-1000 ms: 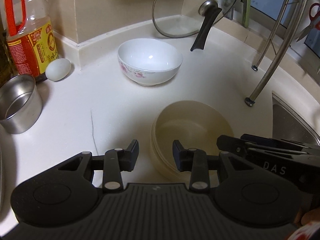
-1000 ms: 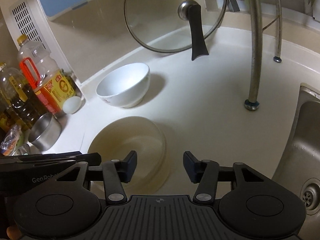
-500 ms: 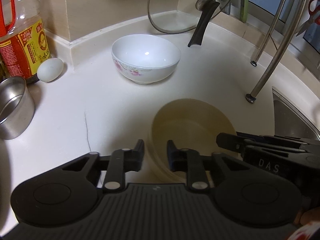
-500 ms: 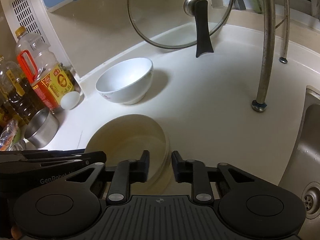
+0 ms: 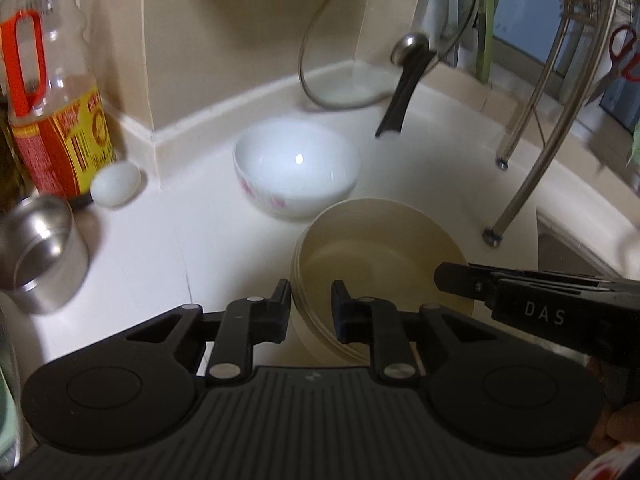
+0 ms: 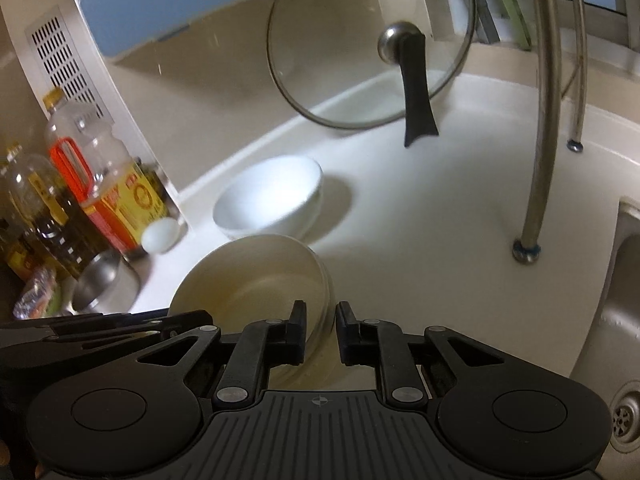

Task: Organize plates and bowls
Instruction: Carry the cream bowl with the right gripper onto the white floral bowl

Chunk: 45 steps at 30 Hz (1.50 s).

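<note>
Bowls are the matter here: a cream bowl [image 5: 380,264] sits between both grippers, its rim caught on two sides. The left gripper [image 5: 311,312] is clenched on the near-left rim, one finger outside the wall and one inside, having just been closing onto it. The right gripper [image 6: 321,330] grasps the opposite rim the same way, its jaws also having just been closing with the wall between them; it shows in the left view as a black arm reaching in from the right. The cream bowl looks tilted, and whether it is clear of the counter [image 6: 420,248] I cannot tell. Just behind it stands a white bowl [image 5: 297,172] with pink flowers on its side. Left of that lie an egg [image 5: 115,182], an oil bottle [image 5: 48,92] and a steel cup [image 5: 38,256]. A glass lid [image 6: 372,44] leans against the back wall. A rack leg [image 6: 538,120] stands to the right, beside the sink [image 6: 624,320].
</note>
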Motion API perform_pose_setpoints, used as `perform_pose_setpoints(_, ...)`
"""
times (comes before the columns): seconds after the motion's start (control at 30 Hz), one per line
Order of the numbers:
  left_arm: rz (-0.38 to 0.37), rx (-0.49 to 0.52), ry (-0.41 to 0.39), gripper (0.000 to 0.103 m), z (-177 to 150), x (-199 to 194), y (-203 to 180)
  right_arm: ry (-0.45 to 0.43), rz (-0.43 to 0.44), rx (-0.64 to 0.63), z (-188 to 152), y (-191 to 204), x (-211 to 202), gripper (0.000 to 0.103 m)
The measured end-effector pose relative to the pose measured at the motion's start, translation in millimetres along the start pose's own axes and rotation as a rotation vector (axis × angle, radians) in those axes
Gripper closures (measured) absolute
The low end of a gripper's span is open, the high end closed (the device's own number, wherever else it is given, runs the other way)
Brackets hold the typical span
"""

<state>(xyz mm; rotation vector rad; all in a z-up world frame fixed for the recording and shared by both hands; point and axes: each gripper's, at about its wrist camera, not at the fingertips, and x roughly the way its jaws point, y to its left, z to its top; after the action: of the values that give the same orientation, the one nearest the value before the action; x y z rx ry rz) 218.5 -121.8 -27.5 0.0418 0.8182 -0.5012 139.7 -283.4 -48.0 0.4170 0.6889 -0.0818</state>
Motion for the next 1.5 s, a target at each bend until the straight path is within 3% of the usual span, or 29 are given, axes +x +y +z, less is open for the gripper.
perform_pose_setpoints(0.37,0.023,0.007,-0.084,0.084,46,2,18,-0.044,0.039,0.005,46,23,14,0.086)
perform_pose_setpoints(0.8,0.034,0.004,-0.112,0.084,96,42,39,-0.066,0.057,0.039,101,23,56,0.086)
perform_pose_setpoints(1.5,0.057,0.008,-0.04,0.084,100,92,50,-0.004,0.049,0.077,101,5,108,0.086)
